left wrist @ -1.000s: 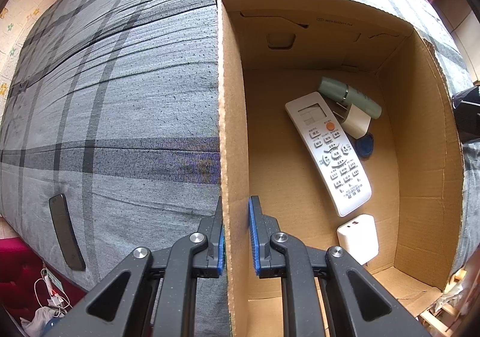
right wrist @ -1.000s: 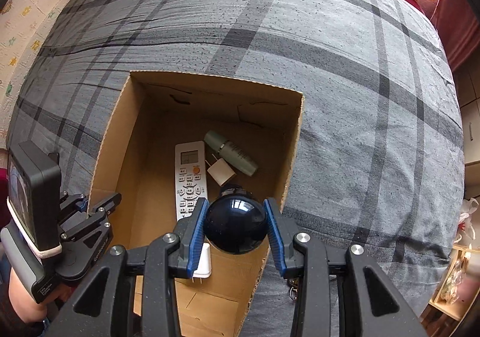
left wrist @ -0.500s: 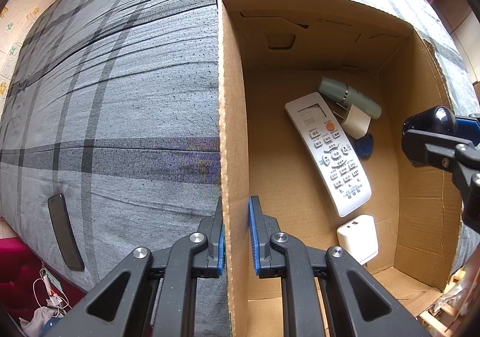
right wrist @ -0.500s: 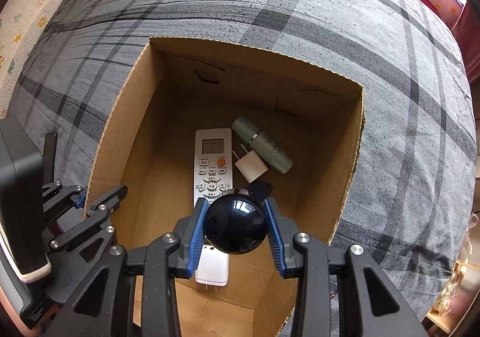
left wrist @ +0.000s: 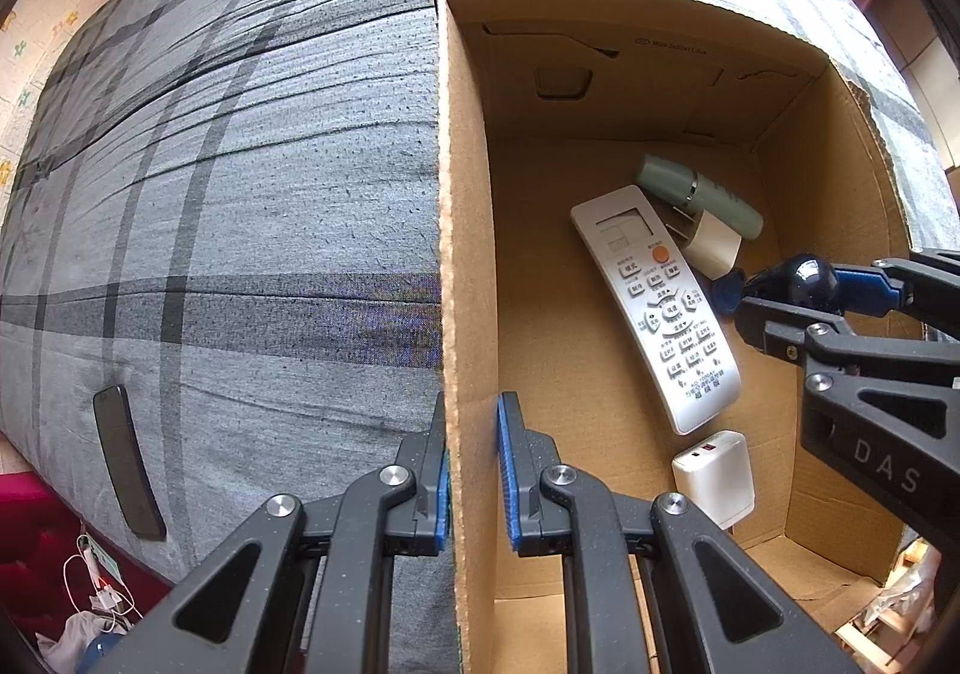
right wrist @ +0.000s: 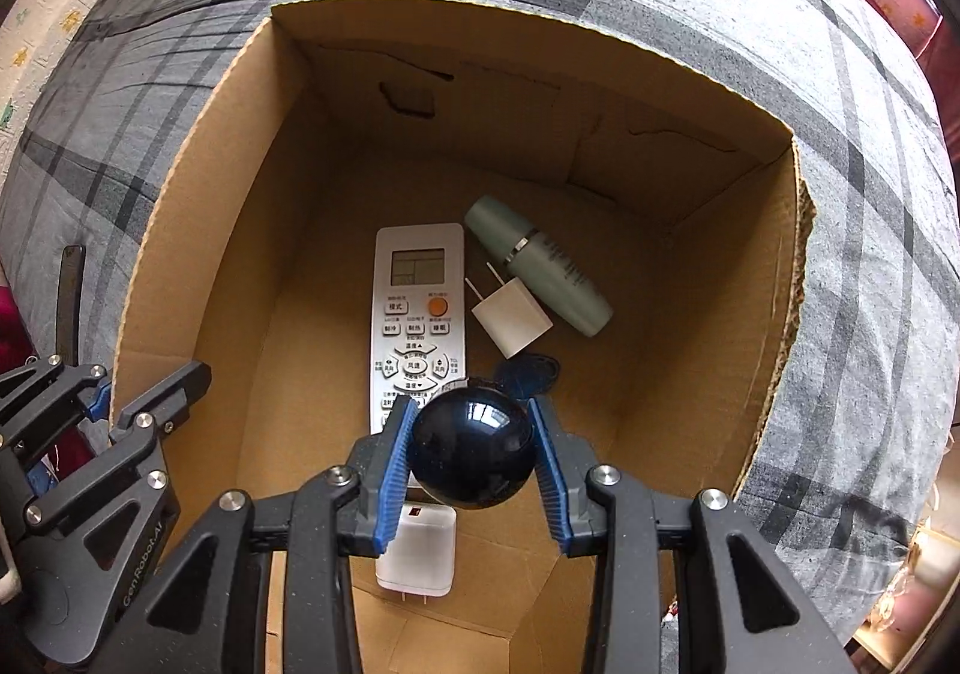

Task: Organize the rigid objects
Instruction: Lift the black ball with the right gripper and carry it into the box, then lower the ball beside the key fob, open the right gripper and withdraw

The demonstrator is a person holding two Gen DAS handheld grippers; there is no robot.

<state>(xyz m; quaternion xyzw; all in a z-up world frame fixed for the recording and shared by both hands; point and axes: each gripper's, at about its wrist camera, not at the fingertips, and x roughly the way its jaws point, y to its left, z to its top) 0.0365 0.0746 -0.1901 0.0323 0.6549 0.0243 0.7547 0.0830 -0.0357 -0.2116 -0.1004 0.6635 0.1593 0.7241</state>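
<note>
A dark phone (left wrist: 128,461) lies on the grey plaid bedcover (left wrist: 240,194) at far left. The left gripper (left wrist: 472,470) pinches the left wall of an open cardboard box (left wrist: 465,254). Inside lie a white remote (right wrist: 417,320), a pale green bottle (right wrist: 540,266), two white chargers (right wrist: 510,318) (right wrist: 417,554) and a blue disc (right wrist: 531,374). Above them, the right gripper (right wrist: 472,455) holds a glossy dark ball (right wrist: 472,449).

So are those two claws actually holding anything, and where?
Right gripper squeezes a dark glossy ball by its sides. Left gripper clamps the cardboard box's side wall.
</note>
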